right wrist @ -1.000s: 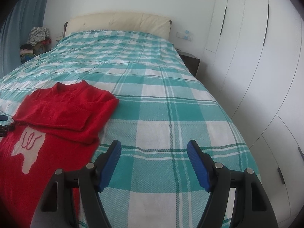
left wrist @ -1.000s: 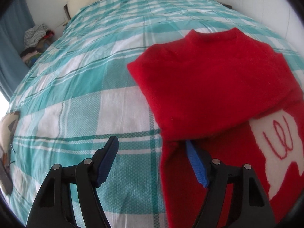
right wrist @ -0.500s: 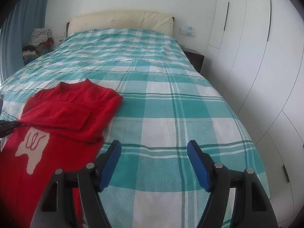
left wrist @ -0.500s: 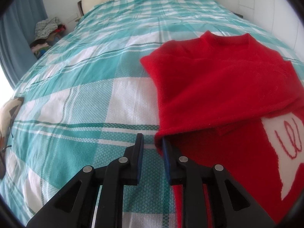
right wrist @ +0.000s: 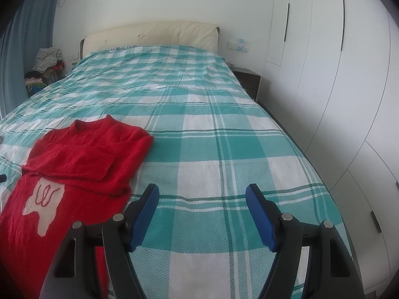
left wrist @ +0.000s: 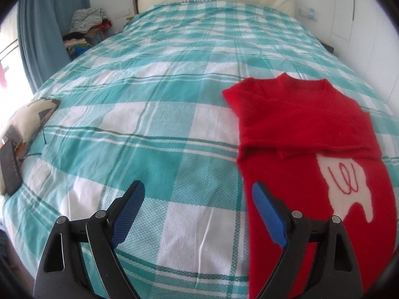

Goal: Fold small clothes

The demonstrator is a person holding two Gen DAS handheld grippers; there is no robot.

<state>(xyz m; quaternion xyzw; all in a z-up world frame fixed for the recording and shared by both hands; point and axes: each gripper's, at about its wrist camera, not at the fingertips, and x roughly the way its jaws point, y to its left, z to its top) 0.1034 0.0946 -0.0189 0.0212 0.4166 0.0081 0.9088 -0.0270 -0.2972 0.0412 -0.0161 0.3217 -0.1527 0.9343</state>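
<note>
A red sweater (left wrist: 306, 134) with a white patch (left wrist: 346, 186) lies flat on the teal checked bed (left wrist: 154, 114), both sleeves folded across its chest. My left gripper (left wrist: 198, 193) is open and empty, raised above the bed beside the sweater's left edge. The sweater also shows in the right wrist view (right wrist: 82, 159), at the left. My right gripper (right wrist: 202, 194) is open and empty above bare bedspread to the right of the sweater.
A small cushion (left wrist: 27, 122) with a dark flat device (left wrist: 10, 167) lies at the bed's left edge. A clothes pile (left wrist: 84, 25) sits by the blue curtain. White wardrobes (right wrist: 336, 74) and a dark nightstand (right wrist: 247, 79) stand to the right.
My left gripper closed at the folded sleeve's edge half a second ago, then opened and pulled back up and away. My right gripper stayed open and rose a little.
</note>
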